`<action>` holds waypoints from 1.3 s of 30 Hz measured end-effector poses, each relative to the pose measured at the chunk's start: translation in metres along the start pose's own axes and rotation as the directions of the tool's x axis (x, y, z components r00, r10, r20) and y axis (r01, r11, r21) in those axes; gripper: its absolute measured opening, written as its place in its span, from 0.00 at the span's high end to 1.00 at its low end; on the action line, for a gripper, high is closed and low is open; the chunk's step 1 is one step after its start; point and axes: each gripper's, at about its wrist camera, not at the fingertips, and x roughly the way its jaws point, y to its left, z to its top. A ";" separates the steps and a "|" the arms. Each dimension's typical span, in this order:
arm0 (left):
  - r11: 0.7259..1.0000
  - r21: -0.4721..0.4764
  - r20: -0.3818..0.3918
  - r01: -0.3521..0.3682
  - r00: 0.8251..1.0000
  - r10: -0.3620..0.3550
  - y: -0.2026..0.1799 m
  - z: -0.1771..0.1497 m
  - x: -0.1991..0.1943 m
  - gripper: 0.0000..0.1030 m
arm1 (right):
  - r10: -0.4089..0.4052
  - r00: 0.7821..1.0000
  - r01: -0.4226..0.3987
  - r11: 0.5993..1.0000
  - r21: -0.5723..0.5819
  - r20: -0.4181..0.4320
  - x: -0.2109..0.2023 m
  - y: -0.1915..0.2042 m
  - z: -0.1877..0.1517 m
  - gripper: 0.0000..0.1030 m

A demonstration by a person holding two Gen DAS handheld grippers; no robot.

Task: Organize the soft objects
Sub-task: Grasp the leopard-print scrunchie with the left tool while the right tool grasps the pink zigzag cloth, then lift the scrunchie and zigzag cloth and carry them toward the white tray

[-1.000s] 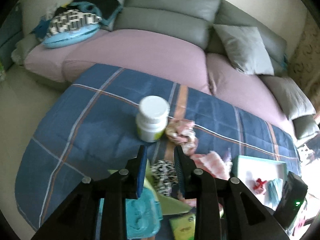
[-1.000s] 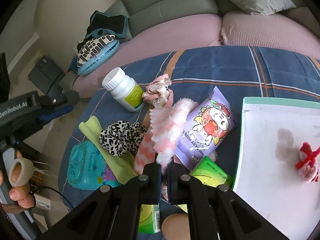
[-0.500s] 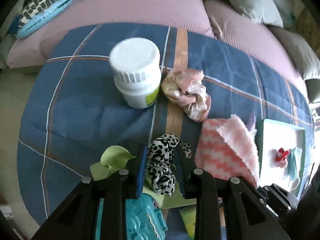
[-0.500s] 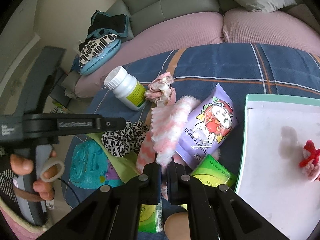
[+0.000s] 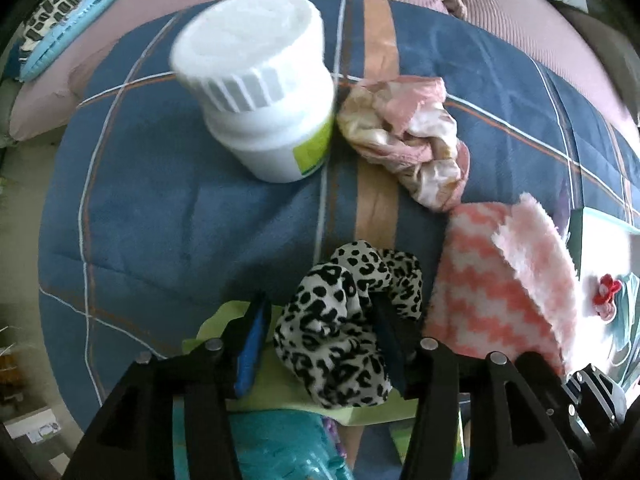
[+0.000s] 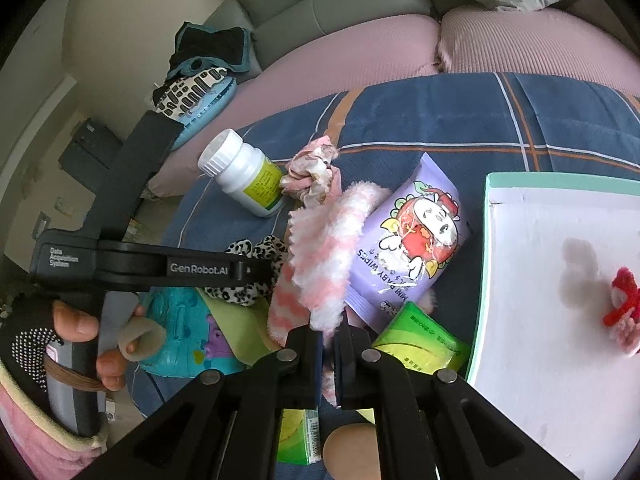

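A leopard-print scrunchie [image 5: 340, 332] lies on a lime-green sheet on the blue plaid blanket [image 5: 160, 208]. My left gripper [image 5: 320, 320] points down over it. Its jaws are opening with the scrunchie between them, and a gap shows at the blue left pad. My right gripper [image 6: 327, 340] is shut on a pink-and-white fluffy cloth [image 6: 320, 256], which also shows in the left wrist view [image 5: 500, 300]. A pink satin scrunchie [image 5: 404, 136] rests beside a white pill bottle [image 5: 260, 96]. The white tray [image 6: 532, 248] with a teal rim holds a red fuzzy piece [image 6: 622, 304].
A purple baby-wipes pack [image 6: 408, 236], a green tissue pack [image 6: 420, 336] and a teal toy [image 6: 180, 328] crowd the blanket near the cloth. A person's hand [image 6: 80, 328] holds the left tool. A pink-covered sofa with grey cushions lies behind.
The left gripper has come down and tipped over the leopard scrunchie, and its jaws have widened around it. The right gripper and its pink cloth have stayed put.
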 end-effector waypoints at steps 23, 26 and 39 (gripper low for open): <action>0.944 -0.195 0.327 0.267 0.925 -0.194 0.004 -0.038 -0.047 0.75 | 0.109 0.994 -0.110 0.993 0.050 0.032 -0.004 -0.005 0.002 0.96; 0.930 -0.203 0.367 0.306 0.905 -0.218 0.004 -0.045 -0.054 0.75 | 0.154 0.987 -0.157 0.985 0.070 0.051 -0.007 -0.007 0.003 0.96; 0.927 -0.203 0.423 0.316 0.882 -0.208 0.025 -0.052 -0.079 0.75 | 0.324 0.929 -0.343 0.935 0.092 0.178 -0.036 -0.004 0.014 0.97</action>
